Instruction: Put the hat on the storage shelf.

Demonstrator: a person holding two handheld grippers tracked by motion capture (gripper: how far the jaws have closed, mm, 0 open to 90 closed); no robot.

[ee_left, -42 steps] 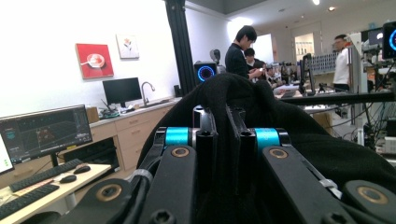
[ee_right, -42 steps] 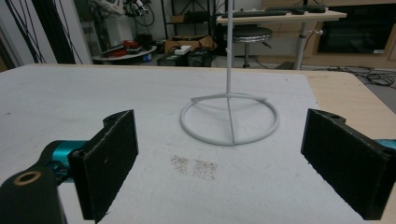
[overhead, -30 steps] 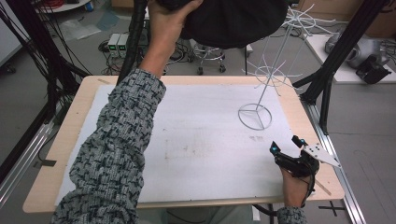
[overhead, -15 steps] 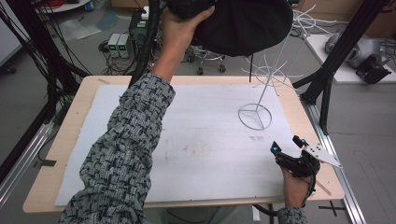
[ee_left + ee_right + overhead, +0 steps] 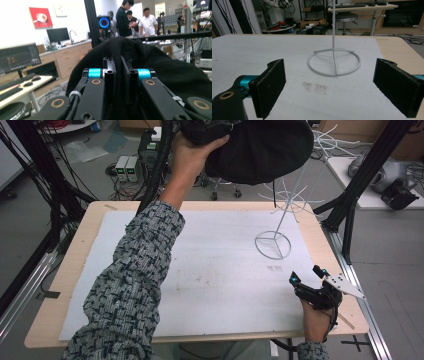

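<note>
High above the table's far edge, my left gripper (image 5: 119, 62) is shut on a fold of a black fabric cap (image 5: 265, 150), whose cloth (image 5: 162, 65) bulges around both jaws. A hand (image 5: 192, 157) and patterned sleeve reach up to it. The cap hangs just over the branched top of a white wire stand (image 5: 295, 195), whose ring base (image 5: 273, 245) sits on the white sheet. My right gripper (image 5: 305, 274) rests at the front right of the table, open, with nothing between its pads (image 5: 272, 85). The ring base (image 5: 334, 63) lies a short way ahead of it.
A white sheet (image 5: 200, 260) covers the wooden table (image 5: 75, 270). Black frame posts stand at the right (image 5: 360, 185) and far left (image 5: 160, 165). A small brown stain (image 5: 275, 268) marks the sheet near the ring. Cables and equipment lie on the floor beyond.
The left hand has brought the black cap down and a little to the right, closer over the stand's top. The right gripper has stayed put.
</note>
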